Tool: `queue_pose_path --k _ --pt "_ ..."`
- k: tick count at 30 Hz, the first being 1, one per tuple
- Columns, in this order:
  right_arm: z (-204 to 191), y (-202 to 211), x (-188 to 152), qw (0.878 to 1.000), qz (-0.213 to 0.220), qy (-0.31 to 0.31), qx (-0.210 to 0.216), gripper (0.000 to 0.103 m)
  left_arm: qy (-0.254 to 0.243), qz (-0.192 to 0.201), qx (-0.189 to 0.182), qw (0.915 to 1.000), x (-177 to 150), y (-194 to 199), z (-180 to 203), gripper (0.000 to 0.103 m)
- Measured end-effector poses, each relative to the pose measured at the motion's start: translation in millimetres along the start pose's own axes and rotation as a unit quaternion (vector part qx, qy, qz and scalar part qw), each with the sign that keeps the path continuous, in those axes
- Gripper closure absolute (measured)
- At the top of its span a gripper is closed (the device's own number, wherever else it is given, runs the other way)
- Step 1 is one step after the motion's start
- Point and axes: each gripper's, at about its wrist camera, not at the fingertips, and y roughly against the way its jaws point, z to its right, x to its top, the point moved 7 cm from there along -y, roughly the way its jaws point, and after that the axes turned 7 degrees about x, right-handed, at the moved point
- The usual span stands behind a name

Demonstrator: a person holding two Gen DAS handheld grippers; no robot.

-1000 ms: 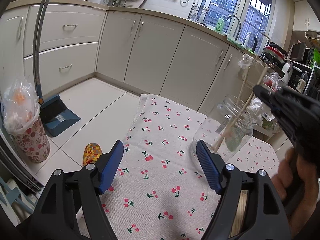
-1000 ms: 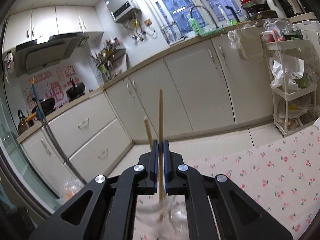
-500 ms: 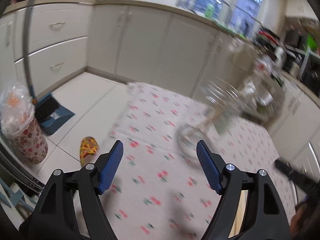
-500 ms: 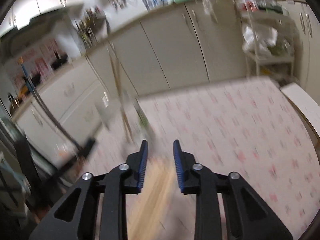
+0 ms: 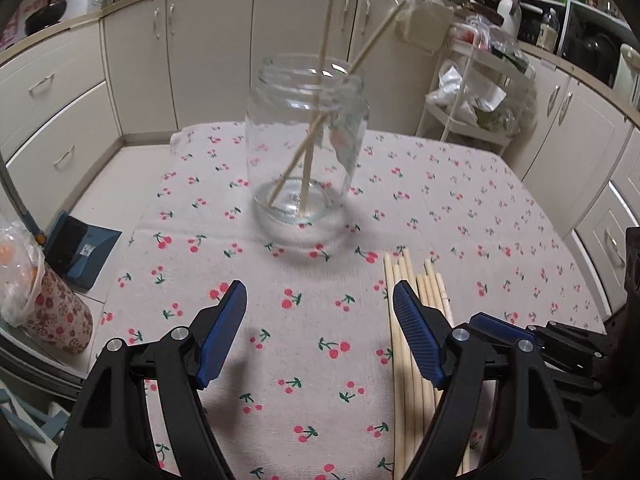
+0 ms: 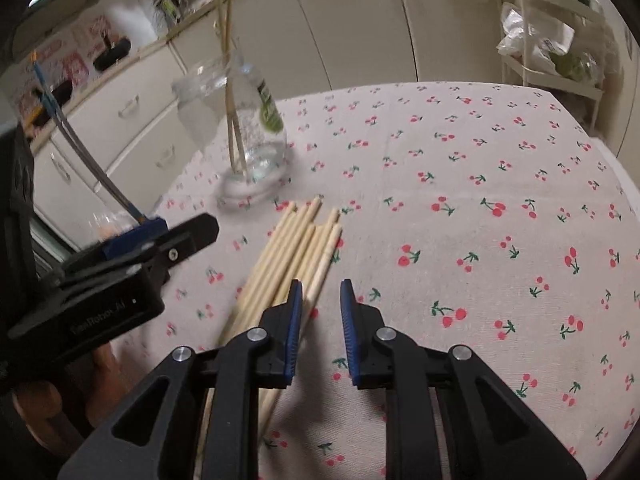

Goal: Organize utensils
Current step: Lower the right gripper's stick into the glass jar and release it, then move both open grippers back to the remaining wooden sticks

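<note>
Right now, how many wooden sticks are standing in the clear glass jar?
2. One thin wooden stick stands nearly upright in the clear glass jar; the other stick leans toward the right, crossing it.

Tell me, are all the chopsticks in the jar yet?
Not yet. Two chopsticks already stand leaning inside the glass jar. Nothing is in hand: the left gripper and the right gripper are both open and empty. A pile of loose chopsticks lies on the cherry tablecloth beside the jar, waiting to go in. The right gripper hovers just beside that pile.
</note>
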Motion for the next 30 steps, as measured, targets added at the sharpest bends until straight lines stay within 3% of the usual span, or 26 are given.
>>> queue_pose_path --k 3,12,18,22,30 --pt "4 1 0 0.999 -0.003 0.02 -0.031 0.083 -0.01 -0.012 0.002 0.9999 -2 -7 3 0.031" --pt "-1 -2 -1 1.0 -0.007 0.001 0.011 0.083 -0.039 -0.037 0.02 0.9983 -6 -22 10 0.031" --pt "-6 -5 2 0.999 -0.01 0.035 -0.02 0.082 -0.058 -0.053 0.034 0.9963 -10 -29 12 0.031" --pt "-4 -4 1 0.998 -0.014 0.048 -0.033 0.082 -0.047 -0.048 0.011 0.9977 -8 -24 13 0.031" --pt "10 2 5 0.997 -0.018 0.055 -0.053 0.083 -0.079 -0.047 0.035 0.9951 -8 -25 20 0.031"
